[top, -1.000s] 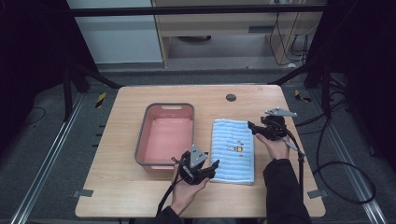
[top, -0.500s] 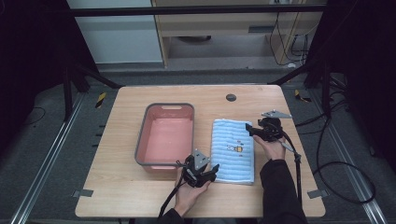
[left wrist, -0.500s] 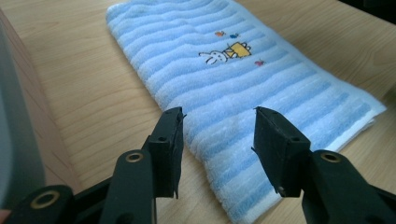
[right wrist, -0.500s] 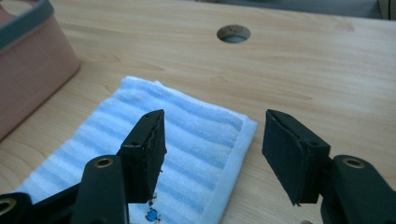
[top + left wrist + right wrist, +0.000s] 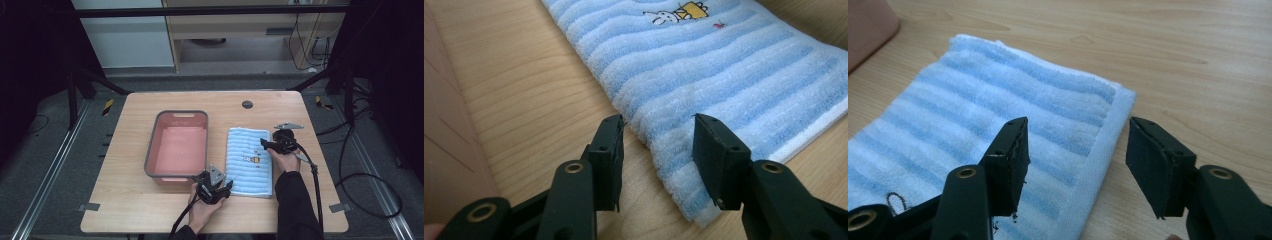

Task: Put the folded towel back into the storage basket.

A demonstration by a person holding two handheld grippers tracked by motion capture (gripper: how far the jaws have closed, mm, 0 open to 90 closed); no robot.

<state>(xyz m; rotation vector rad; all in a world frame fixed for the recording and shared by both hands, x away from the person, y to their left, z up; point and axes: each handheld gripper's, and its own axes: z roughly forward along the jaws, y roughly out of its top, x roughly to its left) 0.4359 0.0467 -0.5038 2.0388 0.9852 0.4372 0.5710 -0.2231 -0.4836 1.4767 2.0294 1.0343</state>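
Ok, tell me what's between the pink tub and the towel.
Bare wood: the high view shows a narrow strip of table between pink tub and towel.

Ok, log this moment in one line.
left tongs: closing, astride towel near edge | right tongs: closing, astride far edge | towel: flat on table

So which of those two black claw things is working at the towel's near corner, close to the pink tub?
The left gripper: it straddles the blue striped towel at the near corner beside the pink tub. The right gripper straddles the far right edge.
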